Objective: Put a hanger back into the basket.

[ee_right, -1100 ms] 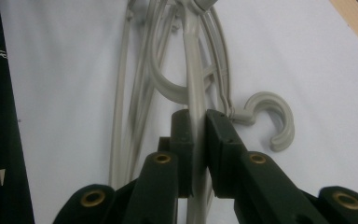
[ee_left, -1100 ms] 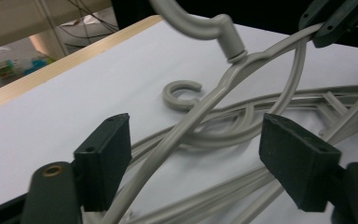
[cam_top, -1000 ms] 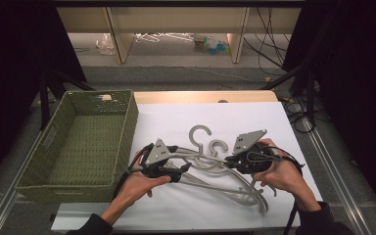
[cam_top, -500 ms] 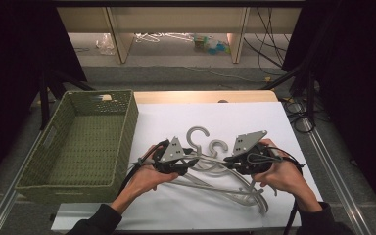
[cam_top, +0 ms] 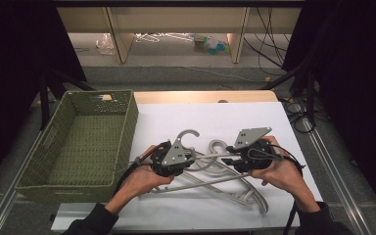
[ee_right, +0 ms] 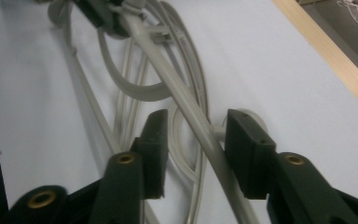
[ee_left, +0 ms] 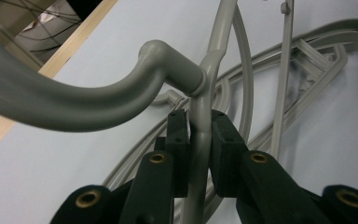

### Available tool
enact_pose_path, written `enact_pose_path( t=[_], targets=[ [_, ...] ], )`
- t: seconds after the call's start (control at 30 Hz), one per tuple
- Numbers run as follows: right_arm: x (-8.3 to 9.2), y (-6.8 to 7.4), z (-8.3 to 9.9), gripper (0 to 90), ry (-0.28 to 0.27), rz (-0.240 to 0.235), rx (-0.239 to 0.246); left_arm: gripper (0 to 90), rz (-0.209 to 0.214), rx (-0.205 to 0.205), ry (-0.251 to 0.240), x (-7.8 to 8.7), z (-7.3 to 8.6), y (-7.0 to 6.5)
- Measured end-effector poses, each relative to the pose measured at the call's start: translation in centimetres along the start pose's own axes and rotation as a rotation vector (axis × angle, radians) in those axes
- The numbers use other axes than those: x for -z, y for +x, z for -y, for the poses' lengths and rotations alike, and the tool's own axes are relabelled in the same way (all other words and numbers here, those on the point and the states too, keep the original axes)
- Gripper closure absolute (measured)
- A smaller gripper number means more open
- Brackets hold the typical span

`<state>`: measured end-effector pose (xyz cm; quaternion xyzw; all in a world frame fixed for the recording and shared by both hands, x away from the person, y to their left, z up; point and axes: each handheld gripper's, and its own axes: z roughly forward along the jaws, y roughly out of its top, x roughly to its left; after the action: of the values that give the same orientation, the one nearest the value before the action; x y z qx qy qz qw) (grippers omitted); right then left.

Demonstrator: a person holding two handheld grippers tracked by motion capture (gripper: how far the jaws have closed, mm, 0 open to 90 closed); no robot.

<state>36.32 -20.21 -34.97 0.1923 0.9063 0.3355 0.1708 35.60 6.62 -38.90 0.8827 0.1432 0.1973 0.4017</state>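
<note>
A tangle of grey plastic hangers [cam_top: 215,176] lies on the white table top [cam_top: 254,117]. My left gripper [cam_top: 197,157] has just been closing and is now shut on the thin neck bar of one hanger [ee_left: 200,84], just below its thick hook [ee_left: 98,100]; the black pads [ee_left: 178,135] press on it from both sides. My right gripper [cam_top: 227,156] faces it from the right. Its jaws have just been opening and stand apart around a hanger arm [ee_right: 186,105], which runs between the pads [ee_right: 244,140] untouched.
A green woven basket [cam_top: 127,129] stands on the left, close beside the left hand. The table's wooden far edge [cam_top: 200,96] runs behind the hangers. Black cables [cam_top: 298,110] and stand legs lie past the right edge.
My left hand has moved right, from the hangers' left ends to the hook's neck, and its gripper has closed there. The right hand has stayed in place.
</note>
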Motion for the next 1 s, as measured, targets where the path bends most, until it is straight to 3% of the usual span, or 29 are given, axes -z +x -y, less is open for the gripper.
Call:
enact_pose_path(
  t=[0.03,0.07,0.1,0.13,0.17,0.23,0.33,0.37,0.53,0.67,0.7,0.73,0.77,0.8,0.93,1.0],
  targets=[
    [0.2,-0.1,0.0,49.0,-0.019,0.007,-0.033,79.9,-0.008,0.01,0.003,0.2,0.0,0.1],
    [0.2,-0.1,0.0,49.0,-0.019,0.007,-0.033,80.4,-0.008,0.01,0.003,0.2,0.0,0.1],
    [0.7,-0.2,-0.1,43.2,-0.078,0.027,-0.115,80.8,-0.019,0.03,-0.003,0.5,0.0,0.3],
    [0.7,-0.2,-0.1,43.2,-0.078,0.027,-0.115,80.8,-0.024,0.054,-0.009,0.8,0.1,0.5],
    [1.2,-0.5,-0.1,39.7,-0.119,0.032,-0.158,80.9,-0.036,0.104,-0.009,1.6,0.4,1.0],
    [1.7,-0.6,-0.1,38.1,-0.167,0.051,-0.187,80.8,-0.045,0.112,-0.004,1.9,0.5,1.2],
    [2.2,-0.7,0.0,38.7,-0.196,0.035,-0.212,80.8,-0.066,0.187,0.008,2.8,0.9,2.1],
    [2.6,-0.6,-0.1,38.0,-0.214,0.055,-0.226,80.6,-0.072,0.222,0.005,3.3,1.0,2.7],
    [2.8,0.0,-0.2,34.3,-0.22,0.06,-0.248,80.5,-0.108,0.264,-0.019,4.4,1.5,3.6],
    [1.8,1.0,1.0,33.4,-0.233,0.031,-0.277,80.4,-0.113,0.32,-0.049,6.2,1.8,3.9],
    [1.1,1.5,2.1,33.1,-0.233,0.013,-0.278,80.4,-0.114,0.326,-0.05,6.6,1.9,3.9],
    [0.7,1.8,2.6,33.1,-0.23,-0.003,-0.281,80.3,-0.121,0.362,-0.08,7.5,1.9,3.9],
    [0.3,2.0,3.1,33.0,-0.227,-0.005,-0.285,80.4,-0.12,0.363,-0.073,8.1,1.9,4.2],
    [-0.1,2.3,3.6,32.8,-0.223,-0.013,-0.291,80.3,-0.112,0.394,-0.096,8.4,2.0,4.2],
    [-1.1,2.6,4.4,30.6,-0.226,-0.014,-0.299,80.2,-0.112,0.409,-0.126,9.4,2.1,4.3],
    [-1.3,2.6,4.5,30.3,-0.23,-0.01,-0.3,80.2,-0.12,0.389,-0.122,10.1,2.0,4.3]
  ],
)
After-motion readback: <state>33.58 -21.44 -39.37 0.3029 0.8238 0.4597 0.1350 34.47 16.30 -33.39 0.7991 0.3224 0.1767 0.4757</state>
